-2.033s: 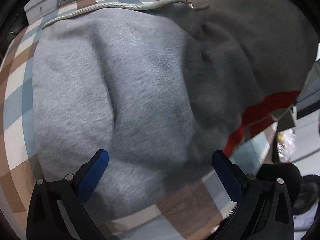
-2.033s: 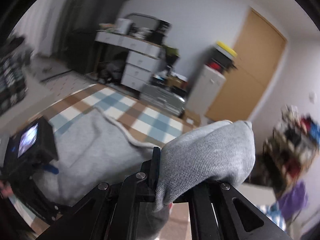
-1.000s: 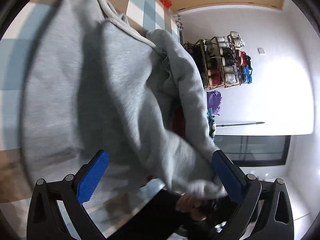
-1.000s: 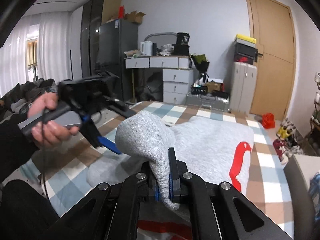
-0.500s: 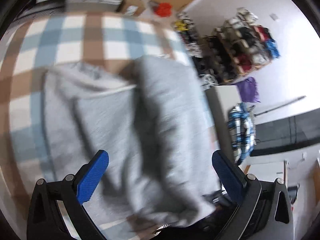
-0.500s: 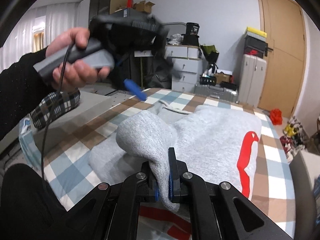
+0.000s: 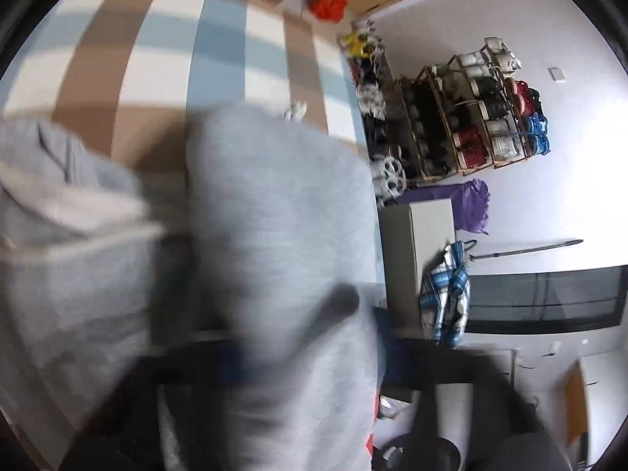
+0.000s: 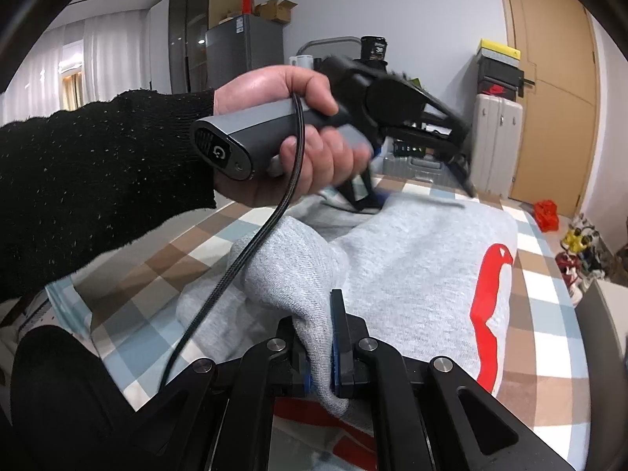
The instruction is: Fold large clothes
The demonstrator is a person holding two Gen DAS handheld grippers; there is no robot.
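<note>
A grey sweatshirt (image 8: 412, 267) with a red print (image 8: 490, 294) lies partly folded on the checked bed cover (image 8: 165, 259). My right gripper (image 8: 320, 337) is shut on a bunched grey sleeve end, held just above the cloth. A hand (image 8: 298, 145) in a black sleeve holds my left gripper (image 8: 376, 196) over the far fold of the sweatshirt. In the left wrist view a band of the grey sweatshirt (image 7: 274, 216) runs down into my left gripper (image 7: 282, 357). Its jaws are closing with that cloth between them, and blur hides the pads.
A shoe rack (image 7: 471, 110) and a white cabinet (image 7: 416, 259) stand beside the bed on the right. Beyond the bed's far end are a pale suitcase (image 8: 496, 137), a wooden door (image 8: 549, 78) and a red object (image 8: 547, 214) on the floor.
My left gripper has swung up and across over the sweatshirt, and its wide-open jaws have come together on grey cloth. The right gripper has kept its grip and hardly moved.
</note>
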